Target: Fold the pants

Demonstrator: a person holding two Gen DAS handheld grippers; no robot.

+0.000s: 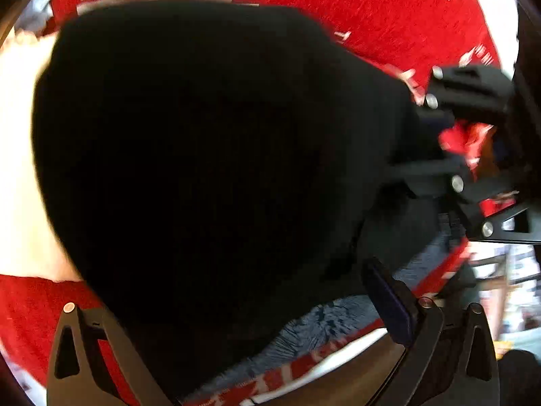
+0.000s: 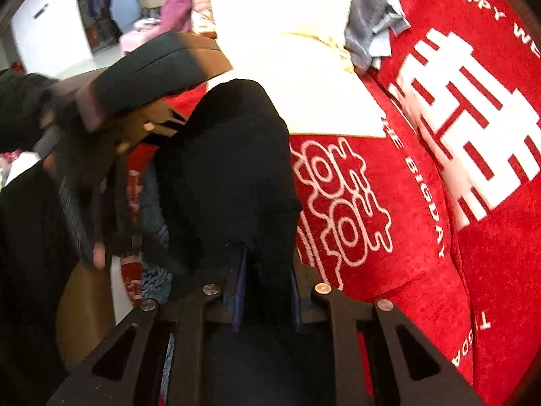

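Right gripper (image 2: 267,287) clamps the black pants (image 2: 233,169) beside the red blanket (image 2: 422,237); left gripper (image 1: 236,321) gapes, its hold indiscernible. Fabric may slip.

Right gripper (image 2: 267,291) clamped; left gripper (image 1: 236,321) seemingly agape.

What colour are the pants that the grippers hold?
Black. The pants show best in the right wrist view, against the red blanket.

One pair of black pants (image 2: 230,169), two grippers, left gripper (image 1: 236,355) and right gripper (image 2: 267,291), one red blanket (image 2: 422,237), one cream cloth (image 2: 304,67), one grey cloth (image 2: 372,27)
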